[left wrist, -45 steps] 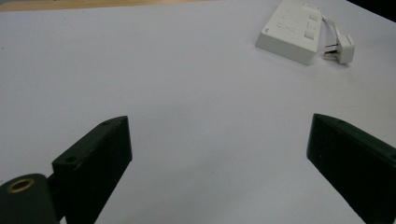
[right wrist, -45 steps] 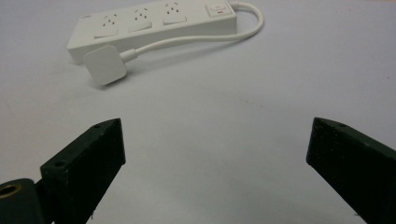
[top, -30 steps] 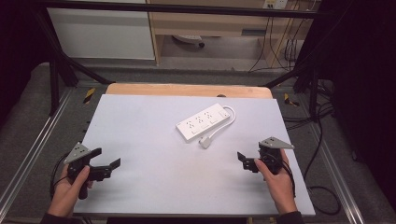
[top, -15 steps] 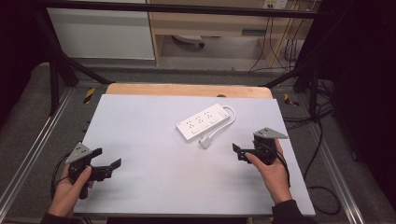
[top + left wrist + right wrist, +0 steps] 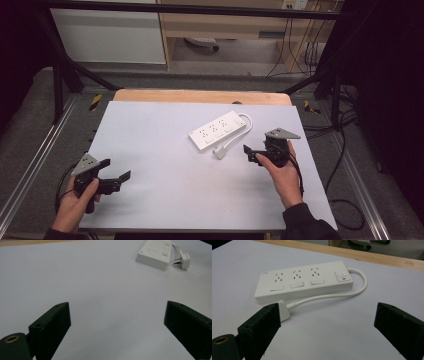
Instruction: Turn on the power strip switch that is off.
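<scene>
Right gripper view: right tool (image 5: 327,322) wide open, empty, just short of the white plug (image 5: 283,310) beside the power strip (image 5: 303,281) on the bench (image 5: 165,200). Left tool (image 5: 115,175) open, empty, well apart.

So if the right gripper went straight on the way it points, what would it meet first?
Probably the plug, just ahead by the right gripper's near-side finger, with the power strip right behind it; depth is unclear.
</scene>
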Demonstrator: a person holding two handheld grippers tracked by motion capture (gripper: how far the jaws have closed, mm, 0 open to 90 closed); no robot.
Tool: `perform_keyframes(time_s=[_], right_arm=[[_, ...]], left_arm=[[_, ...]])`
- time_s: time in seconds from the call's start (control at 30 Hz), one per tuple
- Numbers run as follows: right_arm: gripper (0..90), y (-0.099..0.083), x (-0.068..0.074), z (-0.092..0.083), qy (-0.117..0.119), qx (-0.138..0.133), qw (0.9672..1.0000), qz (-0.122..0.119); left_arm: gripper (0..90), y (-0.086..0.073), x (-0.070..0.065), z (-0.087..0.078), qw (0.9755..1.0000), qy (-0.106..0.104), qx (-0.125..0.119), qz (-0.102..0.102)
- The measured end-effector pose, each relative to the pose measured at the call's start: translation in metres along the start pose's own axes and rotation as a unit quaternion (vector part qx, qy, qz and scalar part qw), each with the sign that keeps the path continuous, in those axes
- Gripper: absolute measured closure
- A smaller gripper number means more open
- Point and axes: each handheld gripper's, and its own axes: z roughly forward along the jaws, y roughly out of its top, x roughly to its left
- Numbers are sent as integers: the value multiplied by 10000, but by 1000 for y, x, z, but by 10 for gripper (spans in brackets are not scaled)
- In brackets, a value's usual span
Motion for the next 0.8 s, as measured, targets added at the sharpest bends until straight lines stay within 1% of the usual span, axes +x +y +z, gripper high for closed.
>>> perform_keyframes(time_s=[0.17, 0.27, 0.33, 0.4, 0.43, 0.5, 0.53, 0.6, 0.73, 0.8], right_arm=[[57, 4, 2, 7, -16, 7, 10000, -2], [52, 6, 5, 10, -18, 24, 10000, -67], [52, 9, 8, 11, -62, 43, 9998, -206], [51, 12, 10, 12, 6, 58, 9997, -218], [52, 13, 10, 12, -2, 59, 9997, -254], [51, 16, 10, 13, 35, 54, 9997, -223], [49, 19, 10, 14, 80, -10, 9998, -182], [49, 20, 10, 15, 69, -40, 9998, -157], [50, 24, 11, 17, 80, -40, 9998, -195], [54, 25, 11, 19, 73, -33, 9998, -166]], left_arm=[[70, 0, 0, 0, 10000, -6, 12, 8], [70, 0, 0, 0, 10000, -13, 10, 21], [70, 0, 0, 0, 10000, -22, 16, 39], [70, 0, -1, 1, 10000, -24, 20, 48], [70, 0, -1, 1, 10000, -19, 25, 54], [70, 0, -1, 1, 10000, -12, 30, 51], [70, 0, 0, 1, 10000, -11, 32, 44], [70, 0, 0, 0, 10000, -11, 29, 35], [70, 0, 0, 1, 10000, -22, 14, -1], [70, 0, 0, 1, 10000, -19, 22, 0]])
